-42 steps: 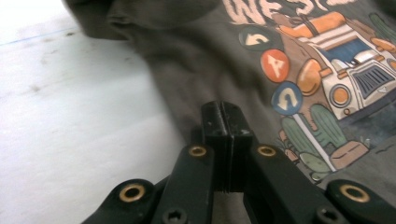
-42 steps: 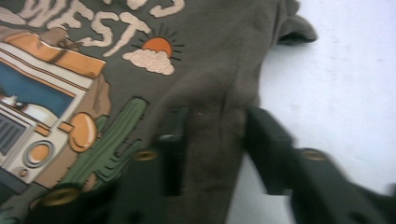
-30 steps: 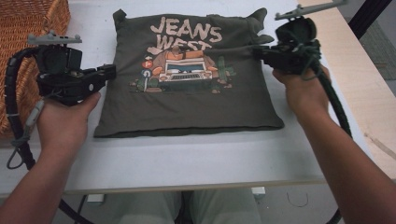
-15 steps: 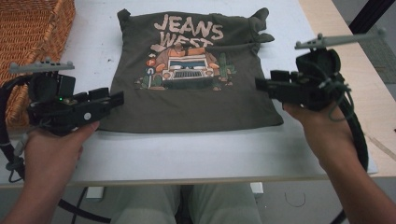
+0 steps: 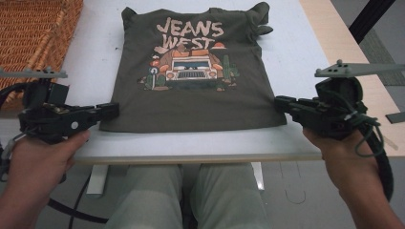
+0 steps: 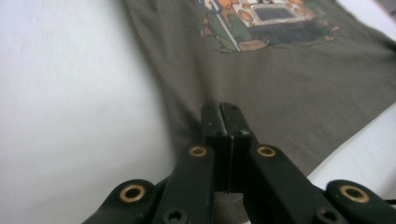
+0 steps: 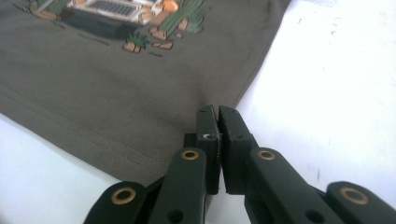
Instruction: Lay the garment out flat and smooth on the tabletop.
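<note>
- The high view shows the whole olive T-shirt (image 5: 193, 90) flat on the white table (image 5: 296, 57), wicker basket (image 5: 33, 43) far left.
- Gripper views show left gripper (image 6: 220, 122) and right gripper (image 7: 218, 123) with jaws together, empty — both have drawn nearer the person since earlier, off the shirt's sides.

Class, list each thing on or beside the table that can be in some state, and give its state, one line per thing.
T-shirt: spread flat, print up, sleeves folded in.
Left gripper: jaws shut, tip at the shirt's lower left corner.
Right gripper: jaws shut, tip at the lower right corner.
Wicker basket: upright at the table's far left.
</note>
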Motion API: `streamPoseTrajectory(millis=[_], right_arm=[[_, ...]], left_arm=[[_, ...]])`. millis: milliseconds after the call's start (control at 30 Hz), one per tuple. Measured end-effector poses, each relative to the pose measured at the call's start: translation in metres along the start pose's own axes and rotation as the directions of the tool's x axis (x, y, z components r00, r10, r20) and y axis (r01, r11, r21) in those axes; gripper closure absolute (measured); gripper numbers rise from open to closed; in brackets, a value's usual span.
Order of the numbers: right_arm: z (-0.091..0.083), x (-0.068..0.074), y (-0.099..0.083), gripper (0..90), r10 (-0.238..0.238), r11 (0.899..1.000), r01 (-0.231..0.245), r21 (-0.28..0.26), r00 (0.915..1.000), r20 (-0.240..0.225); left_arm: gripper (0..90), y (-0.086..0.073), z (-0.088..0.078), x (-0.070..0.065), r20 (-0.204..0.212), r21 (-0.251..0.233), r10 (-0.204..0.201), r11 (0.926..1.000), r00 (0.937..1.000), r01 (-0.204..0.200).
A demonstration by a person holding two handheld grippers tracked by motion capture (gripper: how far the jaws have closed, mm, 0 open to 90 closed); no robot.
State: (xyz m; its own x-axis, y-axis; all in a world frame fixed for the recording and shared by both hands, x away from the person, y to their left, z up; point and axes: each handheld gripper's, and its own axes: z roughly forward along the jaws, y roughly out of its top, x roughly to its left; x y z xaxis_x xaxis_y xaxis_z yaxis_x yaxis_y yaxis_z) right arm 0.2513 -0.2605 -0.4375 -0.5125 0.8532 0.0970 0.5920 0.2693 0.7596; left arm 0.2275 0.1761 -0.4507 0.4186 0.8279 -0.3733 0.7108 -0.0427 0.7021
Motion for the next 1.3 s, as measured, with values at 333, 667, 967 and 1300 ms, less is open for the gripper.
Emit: streamPoseTrajectory(millis=[333,667,967,1300], right_arm=[[-0.049,0.039,-0.035,88.1,-0.011,0.999,0.01,-0.035,0.9998,-0.018],[-0.064,0.044,-0.046,86.8,0.026,0.999,-0.027,-0.044,0.9995,-0.016],[-0.022,0.025,-0.03,57.0,0.056,0.997,-0.053,-0.052,0.9968,0.057],[0.021,0.01,0.0,85.7,0.057,0.998,-0.056,-0.013,0.9947,0.086]], left_arm=[[90.0,-0.043,-0.042,-0.014,0.042,-0.017,0.0,0.9999,0.9991,0.001],[83.0,-0.034,-0.039,-0.018,0.063,-0.022,-0.011,0.9997,0.998,0.013],[50.2,-0.003,-0.001,-0.011,-0.086,-0.102,-0.083,0.992,0.9928,0.074],[86.0,0.027,0.04,-0.019,-0.225,-0.014,0.063,0.9976,0.9724,-0.068]])
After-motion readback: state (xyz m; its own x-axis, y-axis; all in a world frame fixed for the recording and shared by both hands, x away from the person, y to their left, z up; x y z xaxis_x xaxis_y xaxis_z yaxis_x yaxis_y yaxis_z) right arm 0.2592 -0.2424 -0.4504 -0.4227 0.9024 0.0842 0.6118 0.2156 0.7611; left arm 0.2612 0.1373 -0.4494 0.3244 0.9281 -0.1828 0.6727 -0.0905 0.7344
